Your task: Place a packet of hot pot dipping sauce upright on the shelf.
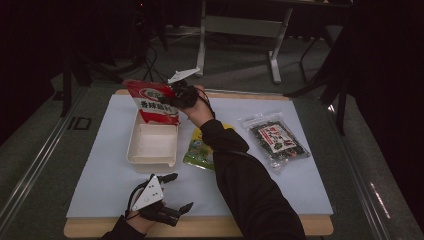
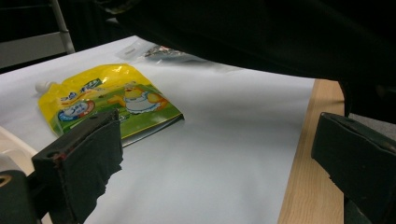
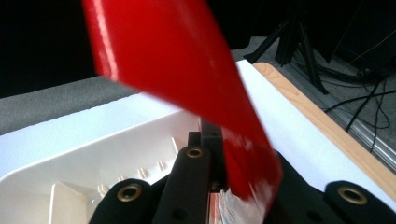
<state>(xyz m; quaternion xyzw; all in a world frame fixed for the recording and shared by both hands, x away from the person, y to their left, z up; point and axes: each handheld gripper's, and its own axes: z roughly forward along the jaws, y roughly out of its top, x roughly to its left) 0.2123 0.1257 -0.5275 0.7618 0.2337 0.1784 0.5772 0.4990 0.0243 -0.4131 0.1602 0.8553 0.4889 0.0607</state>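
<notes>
- Left gripper (image 1: 172, 199), nearest, rests idle at the desk (image 1: 200, 227) edge, jaws wide, empty.
- Right gripper (image 1: 176, 95) jaws pinch the red packet (image 1: 150, 102) shut, hanging it over the white tray (image 1: 152, 145) beneath them, seemingly for dropping in.

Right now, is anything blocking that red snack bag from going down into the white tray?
Nothing visible. The right claw holds the red bag over the far end of the white tray, which looks empty.

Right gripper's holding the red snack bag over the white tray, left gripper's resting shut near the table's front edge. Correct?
One thing is off: the left gripper is open, not shut. The left gripper view shows its jaws wide apart with nothing between them. The rest holds: the right gripper is clamped on the red snack bag above the white plastic tray, as the high view shows.
</notes>
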